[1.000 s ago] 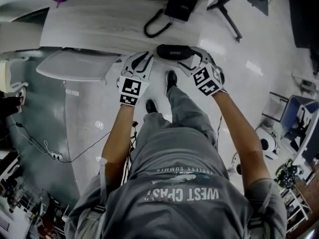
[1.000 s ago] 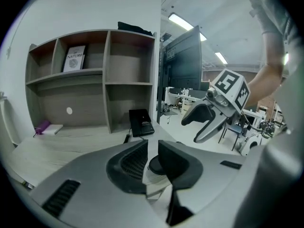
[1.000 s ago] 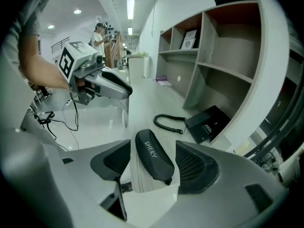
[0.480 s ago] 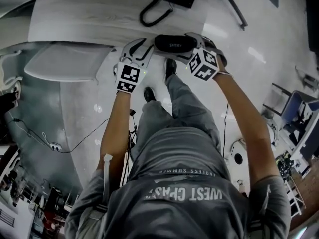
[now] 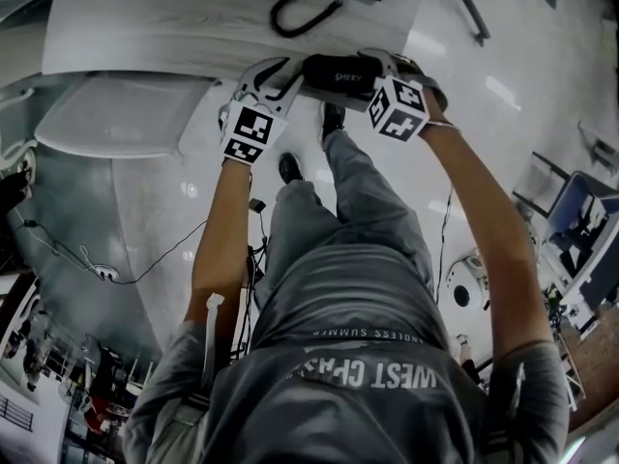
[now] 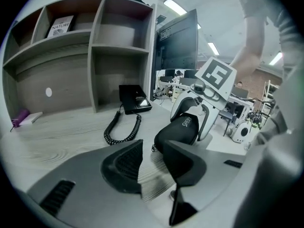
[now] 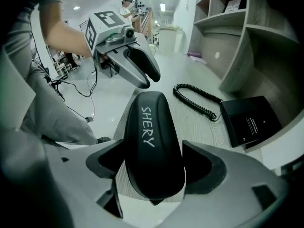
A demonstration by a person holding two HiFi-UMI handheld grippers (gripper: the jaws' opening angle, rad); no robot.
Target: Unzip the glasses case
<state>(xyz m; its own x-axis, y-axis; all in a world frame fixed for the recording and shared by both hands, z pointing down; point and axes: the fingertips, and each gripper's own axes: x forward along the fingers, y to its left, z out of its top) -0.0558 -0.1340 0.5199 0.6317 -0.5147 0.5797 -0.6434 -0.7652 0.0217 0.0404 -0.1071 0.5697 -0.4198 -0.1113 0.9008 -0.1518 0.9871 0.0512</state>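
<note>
A black glasses case [image 5: 338, 71] marked SHERY lies along the front edge of the wooden desk [image 5: 174, 27]. My right gripper [image 5: 375, 64] has come down over its right end. In the right gripper view the case [image 7: 152, 141] fills the space between the wide jaws of that gripper [image 7: 153, 175]; I see no pad pressing. My left gripper [image 5: 280, 73] sits at the case's left end. Its jaws [image 6: 154, 163] stand apart over bare desk, with the case [image 6: 178, 132] just beyond them. A small metal zip pull [image 6: 153, 148] shows there. Both grippers' jaws have just been opening.
A black desk phone [image 6: 134, 98] with a coiled cord [image 6: 121, 129] stands behind the case. Wooden shelves [image 6: 95, 46] rise at the desk's back. A white chair [image 5: 116, 114] stands left of the person's legs, and cables run over the floor.
Both grippers have sunk toward the desk and closed in on the case's two ends. The right gripper now straddles the case's right end.
</note>
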